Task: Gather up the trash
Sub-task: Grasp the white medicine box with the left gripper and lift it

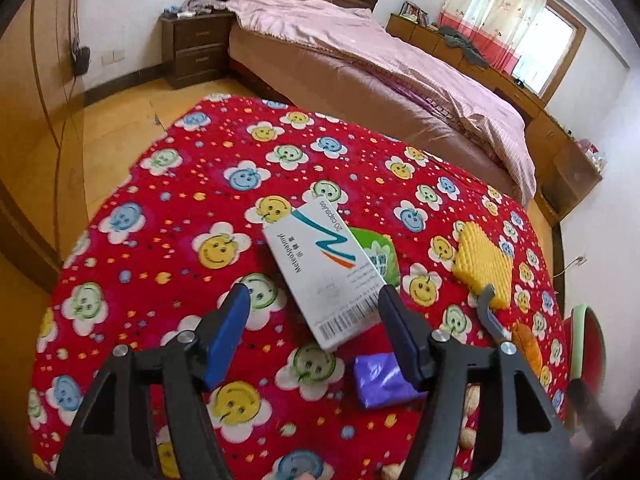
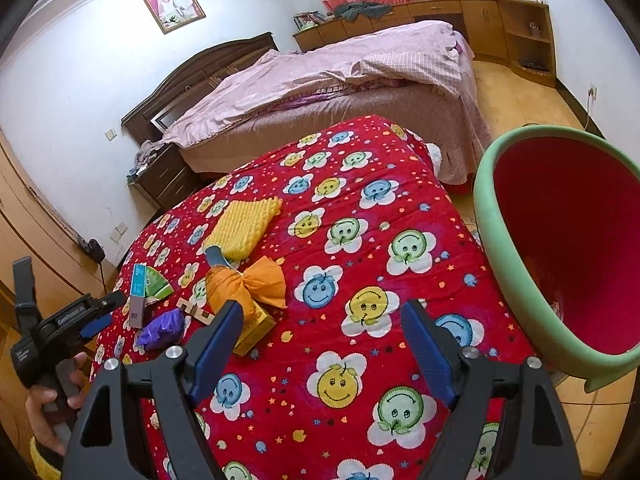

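Observation:
On the red smiley-flower cloth point(image 1: 168, 208) lies a white capsule box point(image 1: 324, 276), resting partly on a green packet point(image 1: 378, 252). My left gripper point(image 1: 314, 300) is open, its fingers either side of the box's near end, not closed on it. A purple wrapper point(image 1: 380, 384) lies just below the right finger. A yellow waffle sponge point(image 1: 484, 268) and an orange bag point(image 2: 248, 284) on a yellow box point(image 2: 256, 330) lie further right. My right gripper point(image 2: 322, 316) is open and empty over the cloth, left of the green-rimmed red bin point(image 2: 560, 240). The left gripper point(image 2: 96, 320) shows there too.
A grey-handled tool point(image 2: 218, 258) lies beside the sponge point(image 2: 242, 226). A small wooden piece point(image 2: 192, 310) sits by the purple wrapper point(image 2: 162, 330). A bed with pink bedding point(image 2: 320, 92) stands behind the table, a nightstand point(image 1: 196, 48) beside it.

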`<state>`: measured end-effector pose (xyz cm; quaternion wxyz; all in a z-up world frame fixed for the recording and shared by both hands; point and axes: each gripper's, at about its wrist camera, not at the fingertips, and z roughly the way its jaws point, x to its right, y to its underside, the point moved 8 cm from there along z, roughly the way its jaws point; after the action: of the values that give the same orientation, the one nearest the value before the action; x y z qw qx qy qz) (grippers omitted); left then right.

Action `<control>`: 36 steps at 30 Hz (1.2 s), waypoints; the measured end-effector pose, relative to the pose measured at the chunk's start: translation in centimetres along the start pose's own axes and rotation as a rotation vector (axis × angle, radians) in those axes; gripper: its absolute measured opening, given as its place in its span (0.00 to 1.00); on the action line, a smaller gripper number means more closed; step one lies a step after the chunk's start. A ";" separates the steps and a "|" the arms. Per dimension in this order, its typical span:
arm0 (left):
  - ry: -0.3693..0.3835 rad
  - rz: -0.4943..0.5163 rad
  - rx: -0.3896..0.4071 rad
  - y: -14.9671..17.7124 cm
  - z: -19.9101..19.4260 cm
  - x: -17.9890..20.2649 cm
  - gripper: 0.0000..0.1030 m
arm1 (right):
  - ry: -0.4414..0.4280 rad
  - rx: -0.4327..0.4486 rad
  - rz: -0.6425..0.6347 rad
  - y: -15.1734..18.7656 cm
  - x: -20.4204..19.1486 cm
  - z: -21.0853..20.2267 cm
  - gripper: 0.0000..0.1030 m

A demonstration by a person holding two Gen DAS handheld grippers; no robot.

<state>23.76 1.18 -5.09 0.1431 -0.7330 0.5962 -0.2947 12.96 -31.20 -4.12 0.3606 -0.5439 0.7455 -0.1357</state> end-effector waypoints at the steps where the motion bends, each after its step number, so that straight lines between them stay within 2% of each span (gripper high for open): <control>1: 0.006 -0.009 0.000 -0.2 0.3 0.1 0.64 | 0.001 -0.001 0.000 0.0 0.0 0.1 0.81; 6: 0.020 -0.028 0.016 -1.3 1.0 0.6 0.65 | 0.007 -0.008 0.006 0.0 0.5 0.5 0.81; 11: -0.022 -0.022 0.015 -1.7 2.0 0.5 0.65 | 0.005 -0.013 0.007 0.0 0.7 0.8 0.81; 19: -0.098 0.037 0.003 -0.4 1.9 0.2 0.67 | -0.002 -0.021 0.008 0.1 0.5 1.0 0.81; 23: -0.100 0.021 -0.048 0.9 2.1 -0.7 0.68 | -0.008 -0.018 0.001 0.1 0.2 1.0 0.81; 33: -0.084 0.018 -0.076 1.6 2.3 -2.0 0.67 | -0.015 -0.019 -0.008 0.5 -0.3 0.6 0.81; 34: -0.086 0.026 -0.075 1.6 2.2 -2.0 0.66 | -0.016 -0.019 -0.010 0.5 -0.3 0.5 0.81; 36: -0.104 0.055 -0.069 1.7 2.1 -2.1 0.50 | -0.016 -0.022 -0.019 0.5 -0.5 0.5 0.81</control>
<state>23.40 2.47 -8.23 0.1565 -0.7352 0.6176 -0.2313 13.01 -30.48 -4.53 0.3592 -0.5559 0.7389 -0.1267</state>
